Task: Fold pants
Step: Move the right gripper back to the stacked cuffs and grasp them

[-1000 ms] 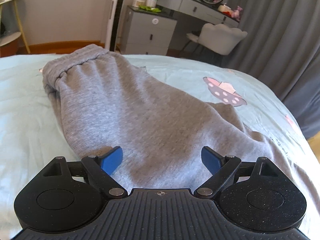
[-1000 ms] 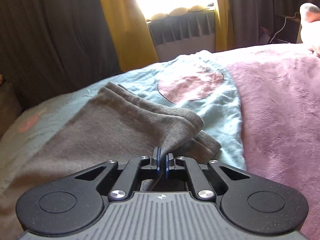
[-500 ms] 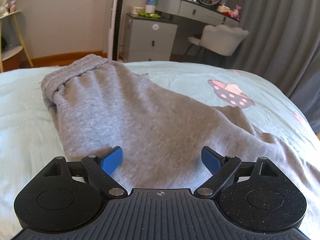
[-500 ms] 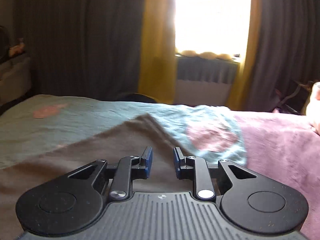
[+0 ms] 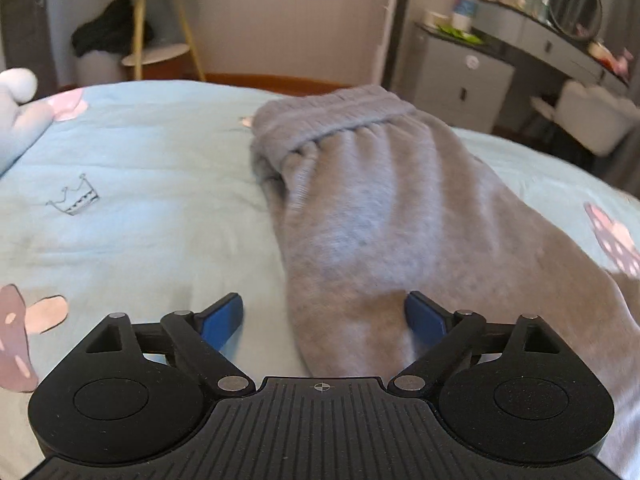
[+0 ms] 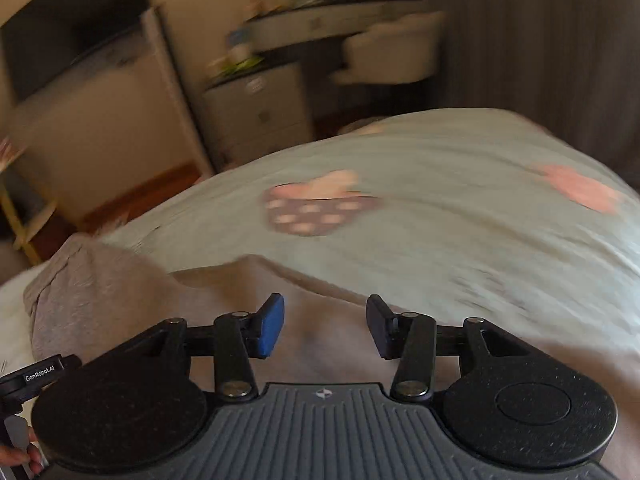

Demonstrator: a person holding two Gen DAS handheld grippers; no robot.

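Grey sweatpants [image 5: 376, 216] lie folded lengthwise on the light blue bedspread [image 5: 140, 200], waistband at the far end. My left gripper [image 5: 324, 316] is open and empty, low over the pants' left edge, right pad above the cloth and left pad above the bedspread. In the right wrist view the pants [image 6: 120, 300] lie below and to the left. My right gripper [image 6: 326, 326] is open and empty just above them. That view is motion-blurred.
A white plush toy [image 5: 16, 112] lies at the bed's left. Beyond the bed stand a yellow-legged shelf [image 5: 156, 44], a grey drawer unit [image 5: 460, 80], a dressing table with mirror [image 5: 568, 24] and a white chair [image 5: 600, 116]. The left gripper's body [image 6: 24, 384] shows at the lower left.
My right gripper has let go of the pant-leg cuffs, opened, and swung round from the window side toward the dresser side. My left gripper has shifted left to the pants' edge.
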